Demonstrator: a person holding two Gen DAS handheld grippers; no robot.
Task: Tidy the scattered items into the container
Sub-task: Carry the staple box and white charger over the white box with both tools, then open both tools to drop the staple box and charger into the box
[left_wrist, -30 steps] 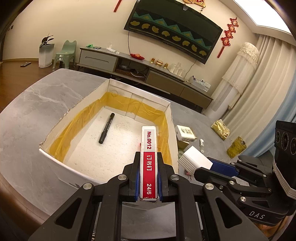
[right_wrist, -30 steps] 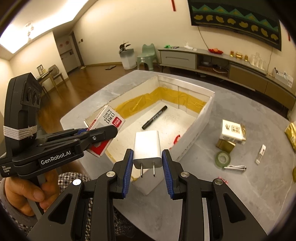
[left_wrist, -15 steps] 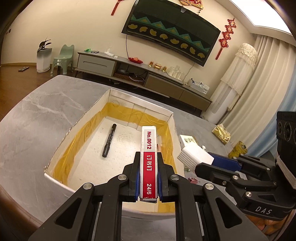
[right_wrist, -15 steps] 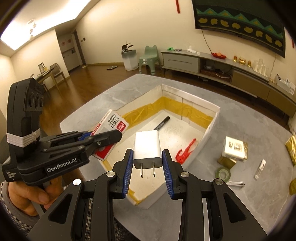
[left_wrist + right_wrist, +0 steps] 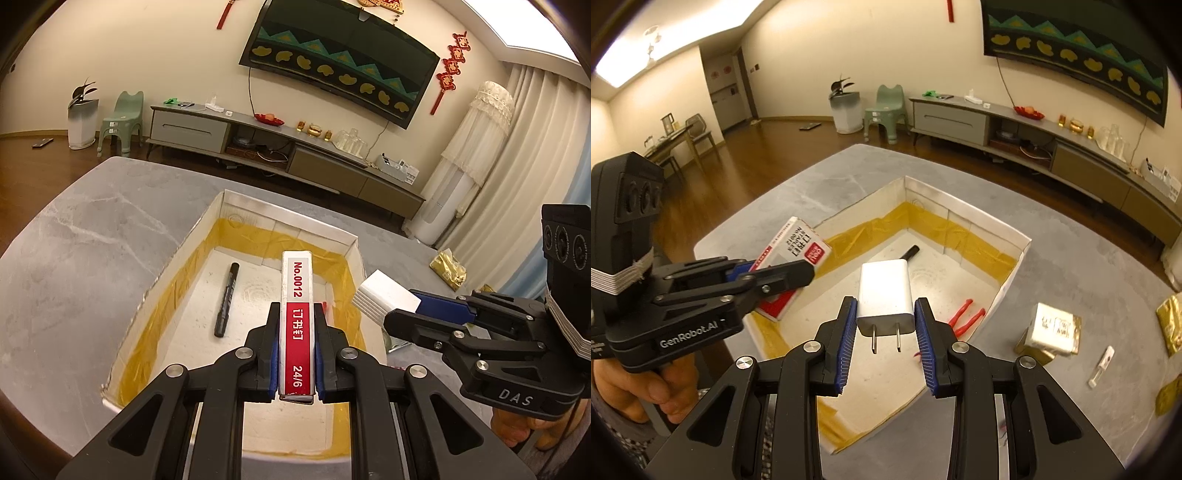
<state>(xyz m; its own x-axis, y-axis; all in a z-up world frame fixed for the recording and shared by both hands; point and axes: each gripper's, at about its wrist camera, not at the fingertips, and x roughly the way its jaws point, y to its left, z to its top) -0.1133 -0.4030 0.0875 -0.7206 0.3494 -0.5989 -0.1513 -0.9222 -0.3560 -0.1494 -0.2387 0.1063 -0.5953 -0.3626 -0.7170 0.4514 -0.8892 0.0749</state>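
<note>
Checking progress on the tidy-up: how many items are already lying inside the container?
2. A black marker lies on the container floor toward the far left; a red plier-like tool lies by the right wall. More could be hidden behind the claws and what they hold.

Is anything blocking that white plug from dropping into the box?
Nothing visible does. The white charger plug, held by the right gripper, hangs over the open white box. Bare floor lies below it; the black marker and red pliers lie aside.
</note>
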